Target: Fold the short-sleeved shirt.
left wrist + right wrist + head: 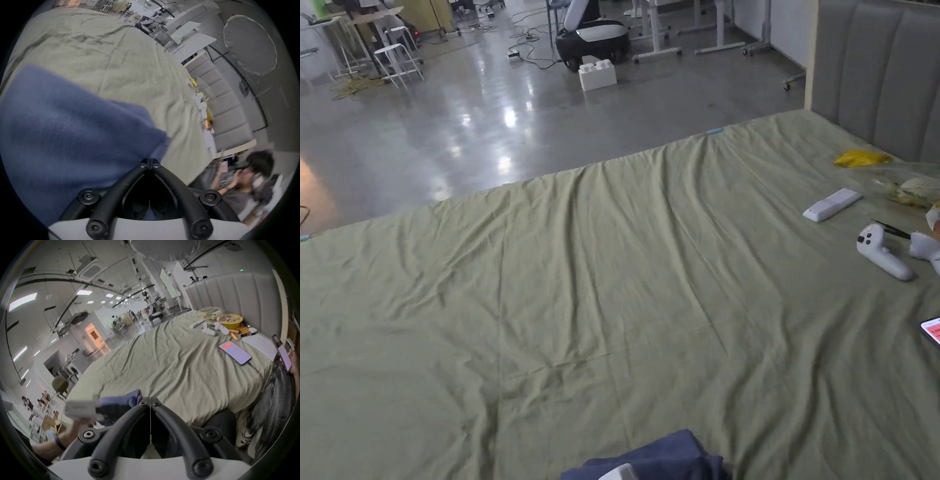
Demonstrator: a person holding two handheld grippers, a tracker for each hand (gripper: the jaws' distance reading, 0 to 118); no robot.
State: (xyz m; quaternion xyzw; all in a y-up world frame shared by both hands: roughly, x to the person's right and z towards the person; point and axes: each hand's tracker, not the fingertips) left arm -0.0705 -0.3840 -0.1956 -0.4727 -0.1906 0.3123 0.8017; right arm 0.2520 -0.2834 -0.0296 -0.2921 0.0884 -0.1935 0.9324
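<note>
listing, left to right, as the head view lays it out:

- bed sheet (600,262): olive green, wrinkled, spread across the whole bed; broad bare stretch in the middle.
- shirt (656,459): blue, bunched in a heap at the near edge of the sheet, close to the person. not spread, no fold lines to be seen.
- left gripper (150,162): jaw tips meet in its own view, right at the edge of the blue cloth, which lies beside and ahead of them; whether any fabric is pinched between them cannot be told. its white body also shows in the right gripper view, blurred, next to the heap.
- right gripper (150,400): jaw tips drawn together with a hairline gap, nothing visible between them; the shirt sits just to its left, apart from the tips.
- remote (832,204), white controller (882,251), phone (931,330): clutter on the right side of the sheet near the headboard (881,69), well apart from the shirt.

progress, judged: folding not begun. left to do: carry the heap onto the bare sheet, flatten it, turn sleeves and sides in, then double the body.
</note>
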